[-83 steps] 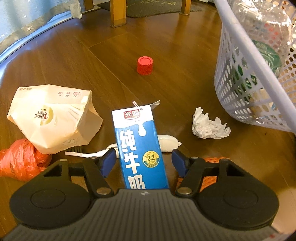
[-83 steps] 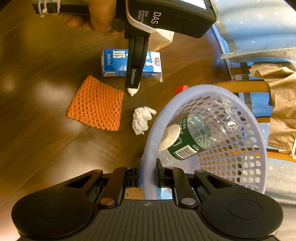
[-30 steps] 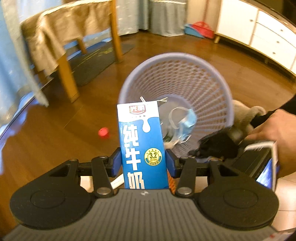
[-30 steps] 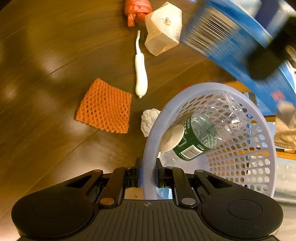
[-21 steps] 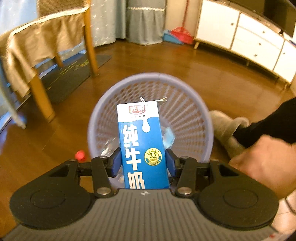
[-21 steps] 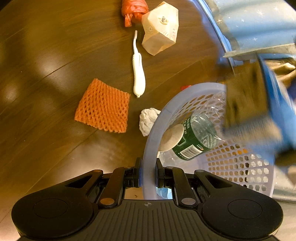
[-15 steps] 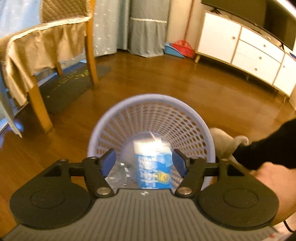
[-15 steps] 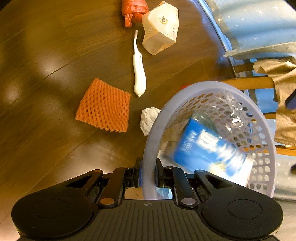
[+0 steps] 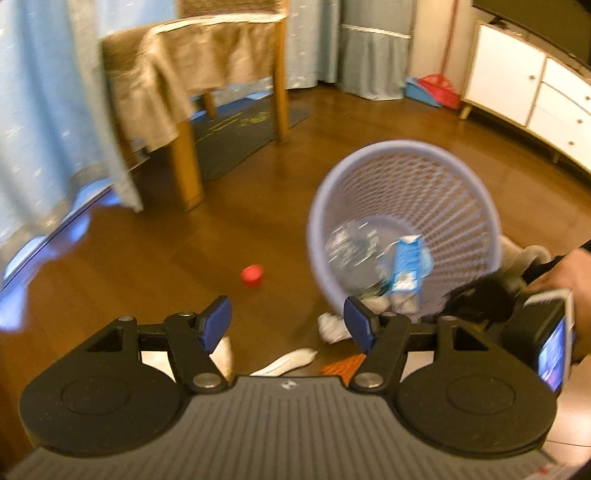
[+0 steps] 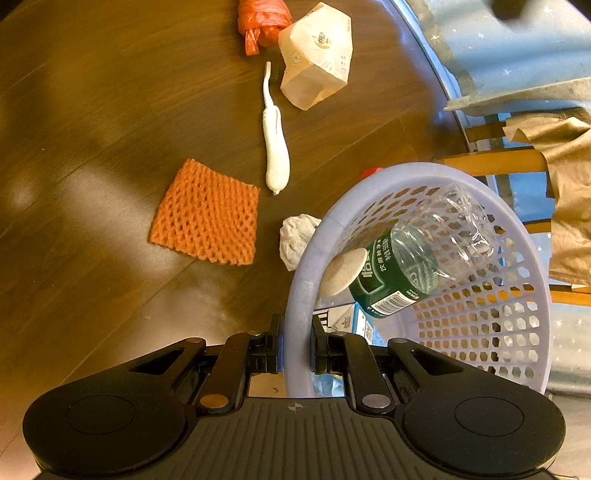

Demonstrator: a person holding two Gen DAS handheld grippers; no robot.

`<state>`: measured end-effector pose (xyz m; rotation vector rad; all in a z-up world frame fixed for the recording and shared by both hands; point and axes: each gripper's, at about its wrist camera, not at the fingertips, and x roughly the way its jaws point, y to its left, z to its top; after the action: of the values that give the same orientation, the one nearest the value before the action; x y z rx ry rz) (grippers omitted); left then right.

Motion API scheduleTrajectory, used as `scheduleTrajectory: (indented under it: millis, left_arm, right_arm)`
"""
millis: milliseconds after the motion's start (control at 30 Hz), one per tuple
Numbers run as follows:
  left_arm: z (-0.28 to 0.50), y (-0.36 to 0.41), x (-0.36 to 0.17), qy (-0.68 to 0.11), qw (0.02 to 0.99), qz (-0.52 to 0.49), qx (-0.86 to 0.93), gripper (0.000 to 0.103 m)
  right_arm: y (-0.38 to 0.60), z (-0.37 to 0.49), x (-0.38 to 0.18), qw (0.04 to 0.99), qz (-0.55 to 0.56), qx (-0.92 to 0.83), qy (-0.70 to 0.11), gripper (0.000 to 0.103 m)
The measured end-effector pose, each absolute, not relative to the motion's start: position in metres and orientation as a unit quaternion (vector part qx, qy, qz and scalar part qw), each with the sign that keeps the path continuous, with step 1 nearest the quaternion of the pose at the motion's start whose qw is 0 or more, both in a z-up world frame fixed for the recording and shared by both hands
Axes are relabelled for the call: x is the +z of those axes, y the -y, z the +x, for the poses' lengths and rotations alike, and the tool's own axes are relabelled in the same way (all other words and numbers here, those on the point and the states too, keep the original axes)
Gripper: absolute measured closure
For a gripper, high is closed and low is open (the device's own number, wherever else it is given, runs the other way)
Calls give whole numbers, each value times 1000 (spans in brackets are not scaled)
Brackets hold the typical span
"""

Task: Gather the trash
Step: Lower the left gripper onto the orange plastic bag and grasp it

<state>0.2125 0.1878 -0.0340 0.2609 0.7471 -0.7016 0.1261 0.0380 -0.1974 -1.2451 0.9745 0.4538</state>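
Trash lies scattered on the wooden floor beside the lilac basket (image 10: 424, 177), which the right gripper (image 10: 295, 350) has clamped by the rim, tipping its mouth toward the litter. Inside rest a crushed clear bottle (image 10: 424, 254) with a green label and a blue milk carton (image 9: 406, 266). The left gripper (image 9: 286, 323) hangs above the floor with its jaws parted and nothing between them.

The step in hand looks like going back for the next piece. My advice: keep the basket pinned just as it is, so the opening faces the work, and bring the free claw down on whatever lies closest. The crumpled white tissue (image 10: 295, 240) sits touching the basket's rim, so it is the shortest trip; pinch it at its bulk, since it is soft and light. The orange foam net (image 10: 207, 214) lies flat just beyond it and will need one finger slid under an edge. Farther off are the white brush (image 10: 275, 147), the crushed cream carton (image 10: 317, 55) and the orange bag (image 10: 262, 18) near the top of the right view. A red cap (image 9: 253, 275) sits on the far side of the basket; being small and round, it may roll if nudged.
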Motion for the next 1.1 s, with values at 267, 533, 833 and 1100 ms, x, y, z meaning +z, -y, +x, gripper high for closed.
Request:
scheduleTrajectory:
  millis: [267,533,833,1100]
  left_arm:
    - [215,-226,-63,-376,867,149,-290,40]
    - [228,-239,-99,-387,859,201,-269,40]
    - [234,-271,-139,-403,847,229,-259,36]
    - [251,-286,-178,-406,818,288,-290,34]
  right_arm:
    - [-33,124,-197,681,-553,201,-436,94]
    - [-26,126,-194,684,-554,197,-433,94]
    - [-39,131,-195,688,-556,195,-424,94]
    - [-50,133,-197,682,-561,201,-424,94]
